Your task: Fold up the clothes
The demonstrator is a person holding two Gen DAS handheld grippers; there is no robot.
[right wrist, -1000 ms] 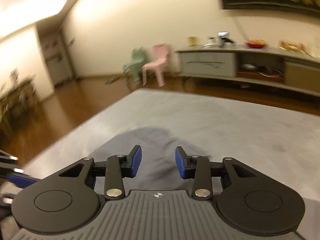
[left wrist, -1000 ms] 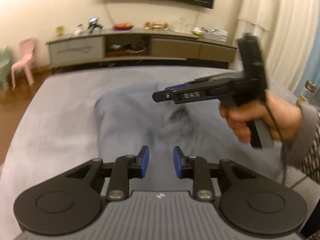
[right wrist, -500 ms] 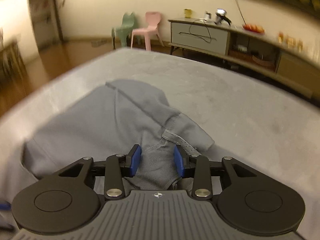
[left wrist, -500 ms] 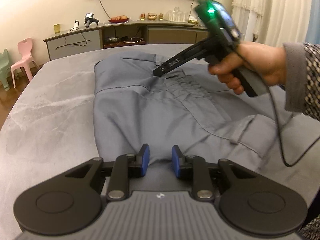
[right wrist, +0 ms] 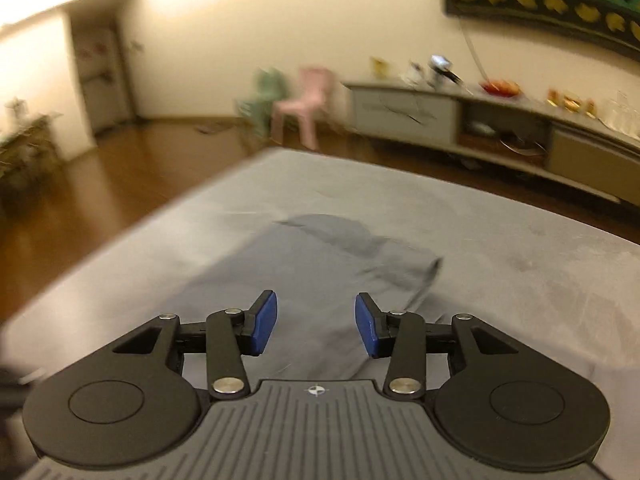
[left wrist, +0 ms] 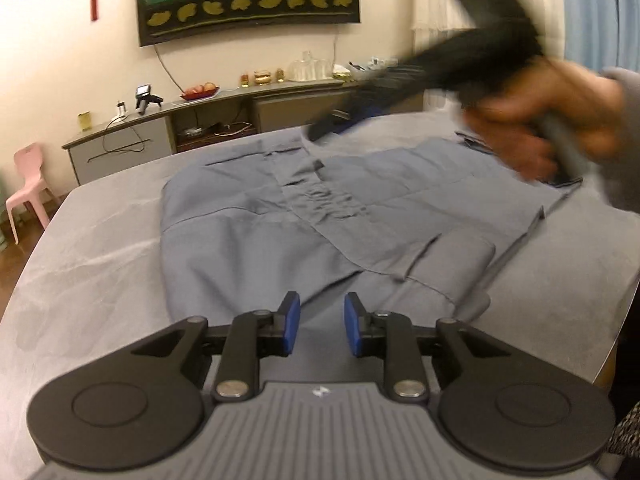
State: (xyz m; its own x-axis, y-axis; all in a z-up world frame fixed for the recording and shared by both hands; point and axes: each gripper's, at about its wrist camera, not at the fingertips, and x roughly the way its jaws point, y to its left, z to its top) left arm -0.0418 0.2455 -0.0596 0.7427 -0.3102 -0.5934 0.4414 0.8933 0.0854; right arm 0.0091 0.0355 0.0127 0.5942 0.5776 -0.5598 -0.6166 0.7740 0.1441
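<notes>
Grey-blue shorts (left wrist: 320, 216) lie spread flat on the grey table (left wrist: 100, 248). My left gripper (left wrist: 322, 320) hovers low at the garment's near edge. Its blue pads stand a little apart, with the cloth lying under the gap and not pinched. A hand (left wrist: 540, 128) holds my right gripper (left wrist: 324, 130), blurred, above the garment's far side. In the right wrist view, the right gripper (right wrist: 316, 328) has its jaws opening, with nothing between them. One end of the shorts (right wrist: 320, 264) lies on the table below and ahead of it.
A long sideboard (left wrist: 168, 136) with small items runs along the far wall under a dark wall hanging (left wrist: 248, 0). A pink chair (left wrist: 28, 192) stands on the wooden floor (right wrist: 100, 200) to the left. The table edge (right wrist: 140, 232) drops off there. Curtains (left wrist: 440, 8) hang at the right.
The right gripper let go of the bunched cloth, opened wider and lifted away. The left gripper sank slightly toward the near edge. The shorts now lie flatter.
</notes>
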